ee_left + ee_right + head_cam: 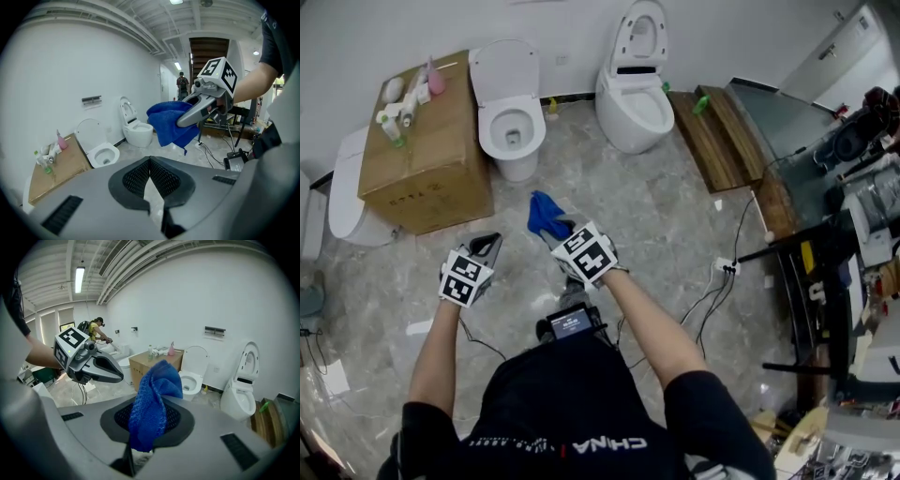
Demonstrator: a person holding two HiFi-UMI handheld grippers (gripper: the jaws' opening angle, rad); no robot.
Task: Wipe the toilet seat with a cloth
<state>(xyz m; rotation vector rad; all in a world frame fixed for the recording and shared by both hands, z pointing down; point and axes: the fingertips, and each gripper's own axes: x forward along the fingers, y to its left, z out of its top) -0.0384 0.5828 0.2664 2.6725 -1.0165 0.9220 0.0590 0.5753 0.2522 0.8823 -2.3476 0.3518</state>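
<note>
While the right hand-held gripper (562,234) holds the blue cloth (546,213) and the left hand-held gripper (490,243) is closed and empty, the nearer toilet seat (493,131) lies ahead, well apart.

The blue cloth (152,404) was a fuzzy terry rag, bunched and folded over itself, pinched between the fingers of the right gripper (183,120). Most of it stuck up and flopped out past the fingers, with one loose corner hanging down. It was up in the air over the grey marble-look floor, well short of the toilets. The nearer white toilet (532,131) stood by the back wall, lid (504,67) tipped up against it, round seat down and bare. The second white toilet (635,108) stood just to its right, lid also up.
</note>
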